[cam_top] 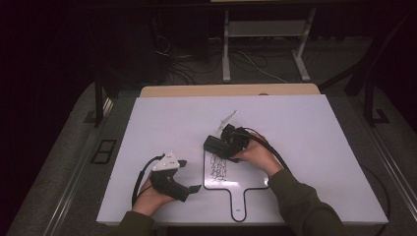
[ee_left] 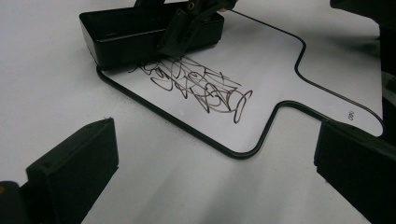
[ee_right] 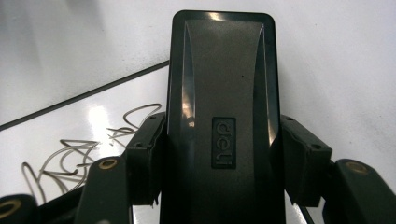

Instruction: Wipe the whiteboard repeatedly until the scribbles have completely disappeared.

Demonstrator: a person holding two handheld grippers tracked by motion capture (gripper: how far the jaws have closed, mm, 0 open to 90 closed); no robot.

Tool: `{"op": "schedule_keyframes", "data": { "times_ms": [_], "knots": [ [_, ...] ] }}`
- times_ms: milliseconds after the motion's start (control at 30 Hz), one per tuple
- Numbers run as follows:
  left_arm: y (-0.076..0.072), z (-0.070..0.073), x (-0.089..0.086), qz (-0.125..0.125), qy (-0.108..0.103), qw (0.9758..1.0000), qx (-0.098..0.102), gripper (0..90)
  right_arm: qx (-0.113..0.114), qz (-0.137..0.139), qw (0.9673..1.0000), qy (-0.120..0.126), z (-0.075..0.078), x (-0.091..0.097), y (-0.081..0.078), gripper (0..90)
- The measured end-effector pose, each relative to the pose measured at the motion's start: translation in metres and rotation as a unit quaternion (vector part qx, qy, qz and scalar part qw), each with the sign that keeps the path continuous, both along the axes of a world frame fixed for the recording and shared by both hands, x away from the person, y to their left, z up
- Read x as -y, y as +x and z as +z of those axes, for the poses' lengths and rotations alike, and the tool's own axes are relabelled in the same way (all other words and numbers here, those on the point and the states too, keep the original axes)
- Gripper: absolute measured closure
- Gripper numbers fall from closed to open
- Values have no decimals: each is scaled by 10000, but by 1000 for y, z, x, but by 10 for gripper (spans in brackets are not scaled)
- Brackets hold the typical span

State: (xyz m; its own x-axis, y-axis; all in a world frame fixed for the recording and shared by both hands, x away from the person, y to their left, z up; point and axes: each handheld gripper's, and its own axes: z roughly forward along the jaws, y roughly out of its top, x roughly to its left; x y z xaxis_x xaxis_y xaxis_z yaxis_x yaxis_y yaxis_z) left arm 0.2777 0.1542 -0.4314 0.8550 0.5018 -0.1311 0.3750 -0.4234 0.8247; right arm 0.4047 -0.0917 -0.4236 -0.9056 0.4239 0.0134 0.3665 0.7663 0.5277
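Note:
A paddle-shaped whiteboard (cam_top: 248,177) with a black rim and a handle lies on the table near the front edge. A dark scribble (cam_top: 219,168) covers its left part. A black eraser (cam_top: 214,145) rests at the board's far left corner, with my right gripper (cam_top: 227,141) shut on it. In the right gripper view the eraser (ee_right: 222,84) sits clamped between both fingers (ee_right: 147,154), above the scribble (ee_right: 79,154). My left gripper (cam_top: 189,176) stands open just left of the board. In the left gripper view its jaws are wide apart, facing the scribble (ee_left: 196,84) and the eraser (ee_left: 121,35).
The white tabletop (cam_top: 305,128) has bare room to the right of and behind the board. A beige strip (cam_top: 231,90) runs along its back edge. Beyond it, a metal frame (cam_top: 265,29) and cables (cam_top: 187,69) stand on the dark floor.

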Motion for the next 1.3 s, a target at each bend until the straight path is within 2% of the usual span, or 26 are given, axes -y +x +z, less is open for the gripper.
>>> {"op": "schedule_keyframes", "data": {
  "times_ms": [133, 567, 833, 1000, 1300],
  "knots": [
    [0, 0, 0, -3, 0, 10000, -4, 0, -38, 3, 10000, -72, -4, -1, 1, 384],
    [-1, 0, 1, -23, 1, 10000, -1, 0, 58, 75, 9997, -207, -4, -4, 0, 385],
    [-1, 0, 2, -31, 6, 10000, -1, 0, 36, 137, 9995, -295, -2, -9, -9, 386],
    [-1, 0, 2, -39, 9, 10000, 10, 0, 75, 270, 9990, -342, -2, -12, -15, 386],
    [-1, 1, 1, -37, 16, 10000, 8, 0, 73, 43, 9994, -324, -2, -9, -2, 386]
  ]
}}
